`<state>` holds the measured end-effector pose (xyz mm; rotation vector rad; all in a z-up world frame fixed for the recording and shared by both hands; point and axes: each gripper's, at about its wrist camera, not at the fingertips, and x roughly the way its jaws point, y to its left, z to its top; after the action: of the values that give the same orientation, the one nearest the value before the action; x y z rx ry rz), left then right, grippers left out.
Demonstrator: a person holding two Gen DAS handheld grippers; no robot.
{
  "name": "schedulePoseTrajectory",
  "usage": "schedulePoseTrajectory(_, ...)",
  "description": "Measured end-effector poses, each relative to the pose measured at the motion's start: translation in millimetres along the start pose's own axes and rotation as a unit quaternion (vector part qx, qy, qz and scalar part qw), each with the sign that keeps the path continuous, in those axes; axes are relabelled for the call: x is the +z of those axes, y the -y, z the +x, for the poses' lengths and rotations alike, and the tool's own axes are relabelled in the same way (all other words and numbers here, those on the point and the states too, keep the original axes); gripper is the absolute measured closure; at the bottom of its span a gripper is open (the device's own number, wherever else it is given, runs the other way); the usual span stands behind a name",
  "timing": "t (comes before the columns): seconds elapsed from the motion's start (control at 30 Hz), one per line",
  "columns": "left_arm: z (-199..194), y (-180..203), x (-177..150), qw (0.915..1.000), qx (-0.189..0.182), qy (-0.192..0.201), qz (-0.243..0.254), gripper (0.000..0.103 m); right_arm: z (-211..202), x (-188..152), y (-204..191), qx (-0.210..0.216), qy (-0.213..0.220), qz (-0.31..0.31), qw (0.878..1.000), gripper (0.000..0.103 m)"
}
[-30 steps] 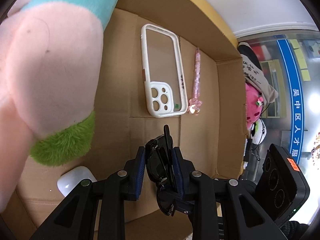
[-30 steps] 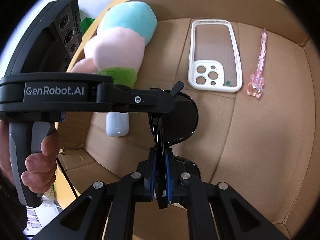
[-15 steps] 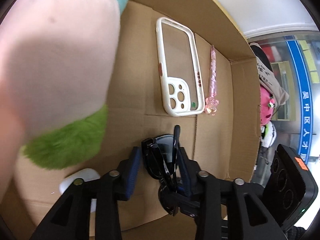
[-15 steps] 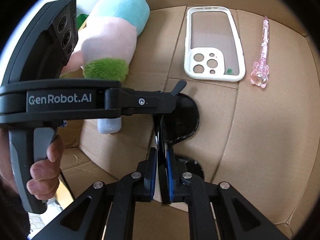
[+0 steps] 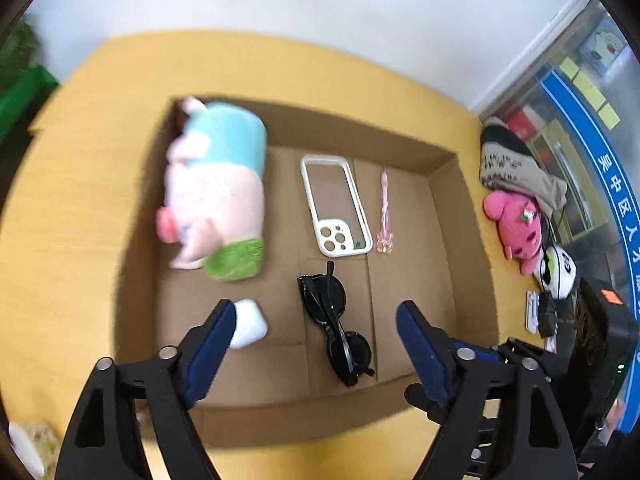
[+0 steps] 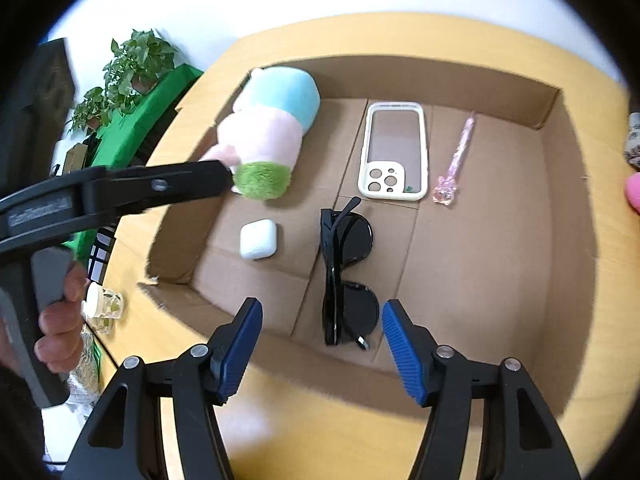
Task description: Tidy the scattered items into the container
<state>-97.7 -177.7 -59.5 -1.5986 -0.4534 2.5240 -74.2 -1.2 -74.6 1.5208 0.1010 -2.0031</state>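
**Sunglasses in the box, both claws released**

Black sunglasses (image 6: 346, 276) lie folded on the cardboard box (image 6: 440, 76) floor, near the white earbud case (image 6: 258, 239) and below the phone case (image 6: 395, 151). Left gripper (image 5: 312, 344) and right gripper (image 6: 320, 348) both hang spread wide above, gripping nothing.

Your left gripper (image 5: 312, 336) is spread wide, blue pads (image 5: 210, 344) apart, nothing between them. Your right gripper (image 6: 322, 340) is likewise spread wide and empty. Your left hand (image 6: 60, 320) wraps the left gripper's handle, seen from the right wrist.
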Motion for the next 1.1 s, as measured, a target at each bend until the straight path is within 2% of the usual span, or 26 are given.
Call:
schedulePoseTrajectory(0.03, -13, 3, -5, 0.9998, 0.01, 0.014, -0.004, 0.006, -7, -4, -4, -0.001, 0.001, -0.004, 1.0, 0.039)
schedulePoseTrajectory(0.13, -43, 15, -21, 0.9988, 0.027, 0.042, 0.0, 0.005, -24, -13, -16, -0.012, 0.007, -0.025, 1.0, 0.038)
schedulePoseTrajectory(0.27, -63, 32, -38, 0.9963, 0.059, 0.054, 0.03, 0.005, -46, -31, -22, -0.028, 0.014, -0.034, 0.999, 0.038)
schedulePoseTrajectory(0.6, -109, 48, -63, 0.99, 0.091, 0.095, 0.049, 0.004, -95, -54, -21, -0.06, 0.05, -0.03, 0.996, 0.038)
schedulePoseTrajectory(0.9, -128, 58, -74, 0.982, 0.128, 0.126, 0.058, 0.001, -115, -64, -29, -0.074, 0.068, -0.03, 0.994, 0.038)
schedulePoseTrajectory(1.1, -130, 58, -81, 0.9794, 0.144, 0.126, 0.065, 0.001, -123, -64, -32, -0.08, 0.076, -0.031, 0.993, 0.038)
